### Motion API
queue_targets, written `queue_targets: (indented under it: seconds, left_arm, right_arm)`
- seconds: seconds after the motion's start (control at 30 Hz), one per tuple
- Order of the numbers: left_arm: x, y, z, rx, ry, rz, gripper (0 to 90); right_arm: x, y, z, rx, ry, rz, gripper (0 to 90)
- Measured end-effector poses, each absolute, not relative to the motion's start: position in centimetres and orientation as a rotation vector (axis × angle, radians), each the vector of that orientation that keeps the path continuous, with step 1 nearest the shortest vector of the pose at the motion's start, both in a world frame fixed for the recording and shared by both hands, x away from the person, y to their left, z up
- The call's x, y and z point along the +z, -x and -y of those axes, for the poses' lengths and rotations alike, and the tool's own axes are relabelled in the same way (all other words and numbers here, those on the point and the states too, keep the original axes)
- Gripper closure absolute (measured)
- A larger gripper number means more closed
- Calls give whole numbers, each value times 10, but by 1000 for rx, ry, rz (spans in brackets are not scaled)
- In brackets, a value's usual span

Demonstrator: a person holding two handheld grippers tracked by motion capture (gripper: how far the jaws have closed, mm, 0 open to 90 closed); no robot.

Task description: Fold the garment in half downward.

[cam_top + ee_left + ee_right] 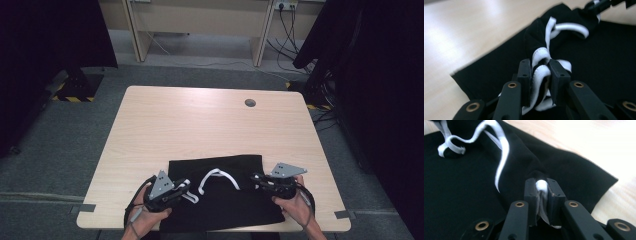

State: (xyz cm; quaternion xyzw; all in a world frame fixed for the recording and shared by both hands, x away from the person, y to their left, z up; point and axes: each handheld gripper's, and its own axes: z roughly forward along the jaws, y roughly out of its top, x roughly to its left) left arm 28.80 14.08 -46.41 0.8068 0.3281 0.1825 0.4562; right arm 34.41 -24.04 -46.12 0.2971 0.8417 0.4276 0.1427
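A black cloth (220,200) with a white band (218,175) along its edge lies at the near middle of the wooden table (200,120). My left gripper (186,186) is at the cloth's left side, shut on a bunched fold of the white band (540,72). My right gripper (256,178) is at the cloth's right side, shut on the white band (541,186) and black fabric. Between the two grippers the band arches up in a loose loop (571,26). In the right gripper view the band (501,152) trails away across the black cloth (461,190).
A round cable hole (250,103) sits at the table's far right. Grey tape strips (346,214) mark the front corners. Behind the table stands a pale desk frame (200,20), with cables (292,35) at the back right and dark curtains (50,35) on both sides.
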Motion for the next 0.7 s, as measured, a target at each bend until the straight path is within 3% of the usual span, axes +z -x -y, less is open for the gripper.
queue_targets:
  seconds: [0.43, 0.7]
  left_arm:
    - [-480, -287, -140, 401, -2060, -892, 718]
    - [-480, -315, -136, 401, -2052, -907, 719]
  right_arm:
    - [-474, -339, 241, 1162, -876, -2471, 805]
    - [-474, -347, 244, 1128, -898, -2450, 804]
